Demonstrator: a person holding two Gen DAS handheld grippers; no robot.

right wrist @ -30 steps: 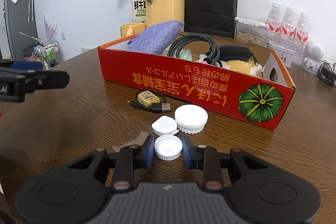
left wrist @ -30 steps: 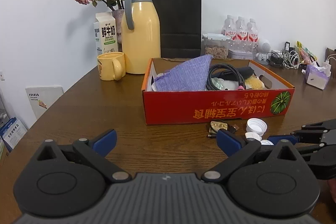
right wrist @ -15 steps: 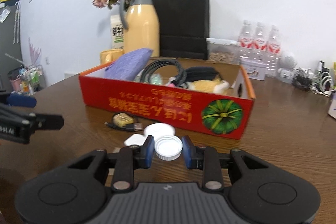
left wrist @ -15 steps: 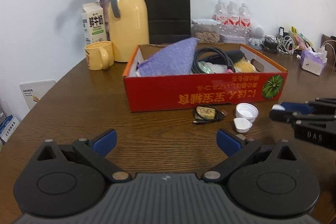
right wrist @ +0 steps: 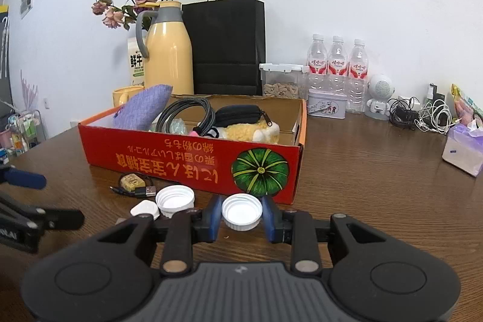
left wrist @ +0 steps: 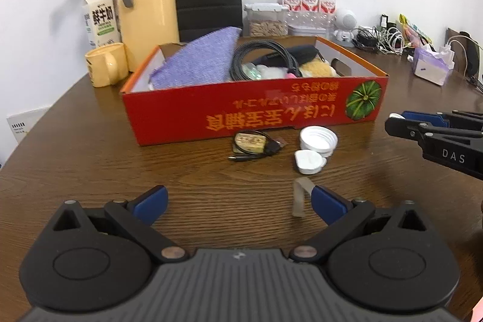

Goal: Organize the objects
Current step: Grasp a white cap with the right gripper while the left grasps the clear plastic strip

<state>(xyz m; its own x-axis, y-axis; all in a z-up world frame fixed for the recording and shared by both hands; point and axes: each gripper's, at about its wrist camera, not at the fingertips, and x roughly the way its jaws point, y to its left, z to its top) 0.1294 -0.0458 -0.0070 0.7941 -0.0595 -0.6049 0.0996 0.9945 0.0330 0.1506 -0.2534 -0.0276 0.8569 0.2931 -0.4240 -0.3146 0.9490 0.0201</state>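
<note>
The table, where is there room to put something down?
The table is bare to the right of the red box, up to the tissue pack. It is also bare left of the box, in front of the yellow mug. It is crowded by the loose caps and small cable.

Right claw [right wrist: 241, 216] grips a white cap [right wrist: 241, 211].

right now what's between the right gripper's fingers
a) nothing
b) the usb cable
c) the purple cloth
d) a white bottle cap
d: in the right wrist view the right gripper has its blue pads pressed on both sides of a white bottle cap, held open side up in front of the red box; the usb cable lies on the table and the purple cloth sits inside the box.
</note>
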